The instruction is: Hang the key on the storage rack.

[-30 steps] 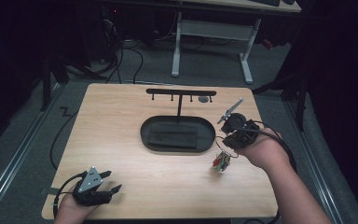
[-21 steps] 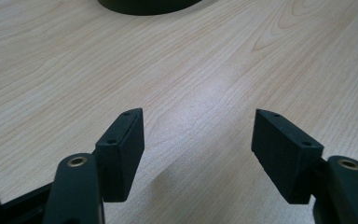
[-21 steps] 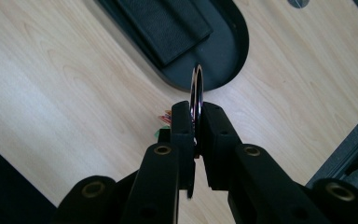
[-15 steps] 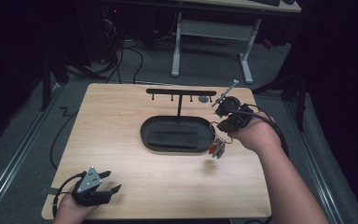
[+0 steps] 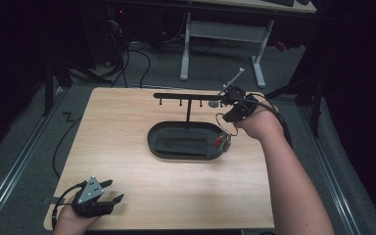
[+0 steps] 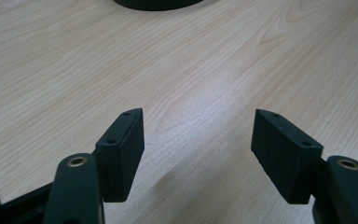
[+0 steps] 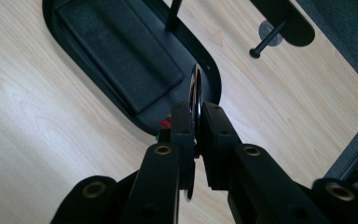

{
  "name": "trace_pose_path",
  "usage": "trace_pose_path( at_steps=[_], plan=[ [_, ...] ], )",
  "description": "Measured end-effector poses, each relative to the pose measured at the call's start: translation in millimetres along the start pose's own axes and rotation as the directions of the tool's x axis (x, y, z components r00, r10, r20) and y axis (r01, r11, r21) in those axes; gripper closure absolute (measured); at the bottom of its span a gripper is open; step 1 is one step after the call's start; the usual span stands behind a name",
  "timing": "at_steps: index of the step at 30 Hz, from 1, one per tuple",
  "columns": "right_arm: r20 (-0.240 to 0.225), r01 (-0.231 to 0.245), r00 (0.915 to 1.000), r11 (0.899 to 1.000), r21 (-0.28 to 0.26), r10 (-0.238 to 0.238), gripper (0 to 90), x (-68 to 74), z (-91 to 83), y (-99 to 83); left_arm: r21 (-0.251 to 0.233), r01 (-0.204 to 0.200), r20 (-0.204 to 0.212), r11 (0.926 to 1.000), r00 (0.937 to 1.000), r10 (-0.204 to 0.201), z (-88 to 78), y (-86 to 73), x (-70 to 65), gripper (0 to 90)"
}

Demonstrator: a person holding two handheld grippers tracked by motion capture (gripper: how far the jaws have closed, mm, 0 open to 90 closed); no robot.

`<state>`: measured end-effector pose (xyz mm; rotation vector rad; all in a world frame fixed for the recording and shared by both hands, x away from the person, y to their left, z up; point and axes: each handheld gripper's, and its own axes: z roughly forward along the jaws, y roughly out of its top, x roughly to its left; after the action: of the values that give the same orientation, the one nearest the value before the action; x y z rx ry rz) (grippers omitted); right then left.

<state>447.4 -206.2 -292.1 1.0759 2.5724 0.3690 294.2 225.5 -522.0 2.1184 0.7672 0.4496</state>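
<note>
Pinched a thin metal ring [image 7: 196,93] edge-on in the right gripper [image 7: 196,128], with both jaws squeezed in narrow on it. Held it up in the air at about 2 o'clock on the table [image 5: 127,117], just past the 3 o'clock end of the black oval tray [image 5: 152,142]. Dangled some small red and green bits [image 5: 223,142] under the ring, right by the tray's rim. Could not tell whether keys or tags. Hovered near the black rack [image 5: 186,96] with its little pegs, up at 12 o'clock from the tray.

Looked light and hard. Probably smooth and slippy too, so likely to twist or slide in a loose pinch. Best grabbed flat across the wire, as here, with the top of the loop left free, perhaps for a peg. Swingy bits below, so slow moves safer.

Rested the left gripper [image 5: 108,195] down at 7 o'clock, jaws spread wide, nothing between them, only bare wood underneath.
</note>
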Motion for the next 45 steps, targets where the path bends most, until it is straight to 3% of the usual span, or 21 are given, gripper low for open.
trace_pose_path(
  at_steps=[9,24,40,45],
  plan=[
    [-0.01,-0.033,0.9994,0.999,-0.018,0.033,84.3,-16.7,12.0,12.0,0.001,0.004,0.004,1.0,1.0,-0.004,0.0,-2.3,-0.6,35.3],
    [-0.002,-0.074,0.9972,0.997,-0.004,0.074,84.2,-42.2,35.4,23.3,0.017,0.015,0.009,0.9998,0.9999,-0.015,2.8,-5.2,1.9,35.4],
    [0.047,-0.103,0.9937,0.994,0.028,0.101,82.7,-50.0,46.6,27.1,0.027,0.003,0.017,0.9996,0.9999,-0.003,3.5,-5.1,2.5,35.3],
    [0.05,-0.126,0.9907,0.992,-0.016,0.127,79.6,-49.2,41.8,24.9,0.021,0.003,0.013,0.9998,0.9999,-0.003,3.6,-4.9,1.8,35.4]
  ],
)
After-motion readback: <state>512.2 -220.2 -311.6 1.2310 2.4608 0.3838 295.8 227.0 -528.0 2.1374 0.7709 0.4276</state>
